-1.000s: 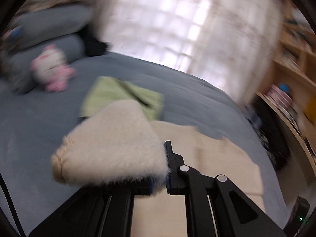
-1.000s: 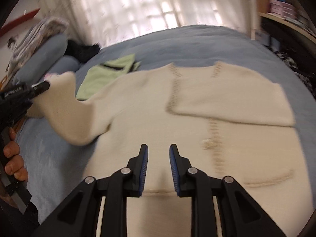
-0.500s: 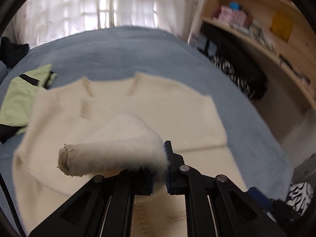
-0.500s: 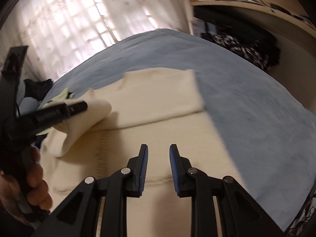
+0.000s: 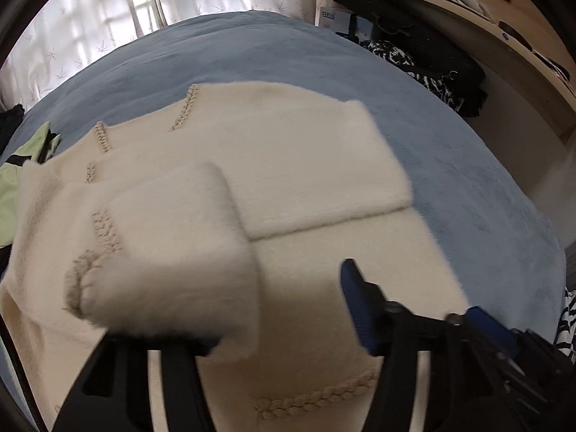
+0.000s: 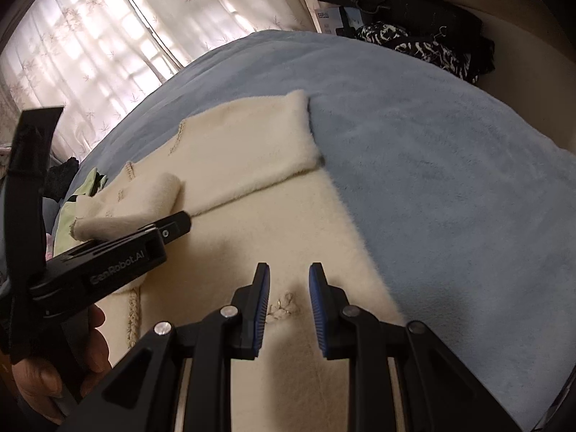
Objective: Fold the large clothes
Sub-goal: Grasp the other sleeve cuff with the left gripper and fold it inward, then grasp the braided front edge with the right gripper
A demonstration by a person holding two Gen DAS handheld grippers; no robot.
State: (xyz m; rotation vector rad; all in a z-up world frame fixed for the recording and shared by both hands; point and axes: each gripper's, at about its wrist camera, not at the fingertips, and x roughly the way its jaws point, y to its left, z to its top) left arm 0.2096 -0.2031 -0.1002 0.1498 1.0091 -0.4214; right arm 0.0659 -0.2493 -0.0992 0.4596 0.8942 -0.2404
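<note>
Left tongs (image 5: 298, 309) swung over cardigan (image 5: 324, 165), jaws just opened, angled down

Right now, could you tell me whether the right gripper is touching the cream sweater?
Cannot tell. In the right wrist view the right gripper stands open over the cream sweater, gripping nothing, but no gap or contact shows plainly.

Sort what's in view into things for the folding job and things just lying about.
For the job:
cream sweater
its sleeve
left tongs
right tongs

Lying about:
green garment
black-and-white clothes
blue blanket
curtains
</note>
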